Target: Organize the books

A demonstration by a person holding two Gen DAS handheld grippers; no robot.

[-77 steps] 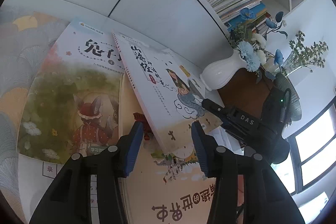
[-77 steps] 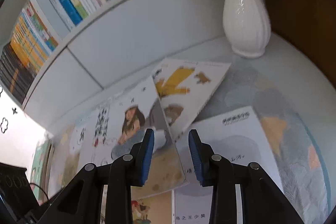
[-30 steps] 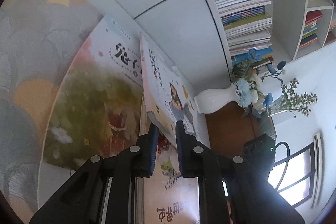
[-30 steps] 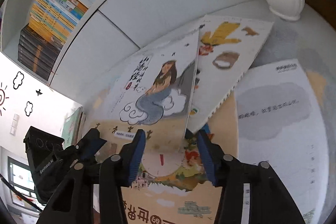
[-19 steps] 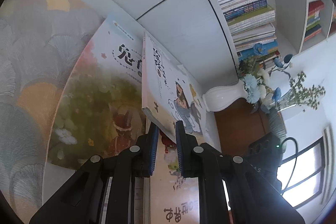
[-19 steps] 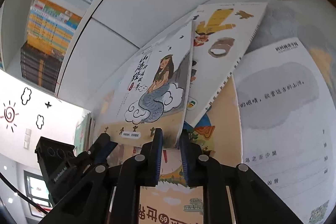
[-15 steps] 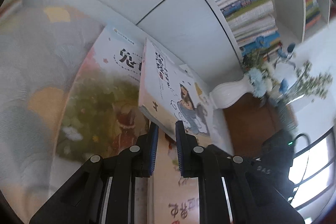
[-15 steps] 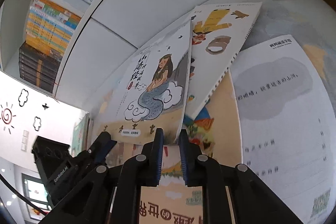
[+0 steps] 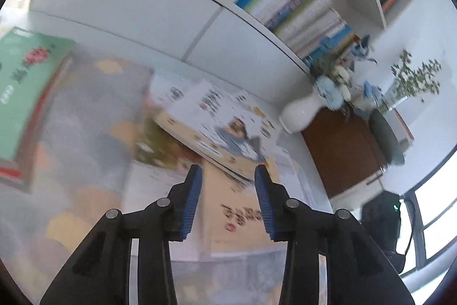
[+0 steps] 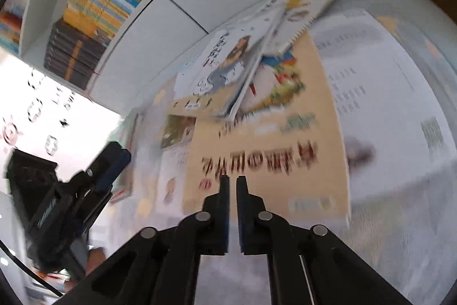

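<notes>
1. From where I sit, the scattered books are the worry. The green book (image 9: 25, 93) lies flat at about nine o'clock in my left view, well apart from the heap.
2. The book with the figure on its cover (image 9: 228, 127) rests skewed on top of the heap, at about twelve o'clock from my left tongs. In the right view it (image 10: 225, 70) overhangs the big tan book (image 10: 274, 145) and leans against the spiral-bound book (image 10: 297, 13). I judge it could slide off or drag a neighbour askew if I nudge it from one side.
3. The white vase (image 9: 300, 113) stands at about two o'clock in the left view, near the heap's far corner. A wide sweep of either hand towards it could tip it, I reckon.
4. Both views are blurred, so I cannot judge edges well. A grab now could catch two covers at once or miss the spine.
5. Left gripper (image 9: 228, 190): the blue pads (image 9: 192, 199) stand partly apart, having just been opening, with nothing between them. It hangs above the tan book and touches no book that I can see.
6. Right gripper (image 10: 232, 185): the jaws are together with only a thin slit showing, and they clamp nothing. It hangs over the near edge of the tan book; whether the tips touch its cover I cannot tell.
7. The shelved books (image 9: 297, 7) run from eleven to one o'clock, where I judge the loose ones belong.
</notes>
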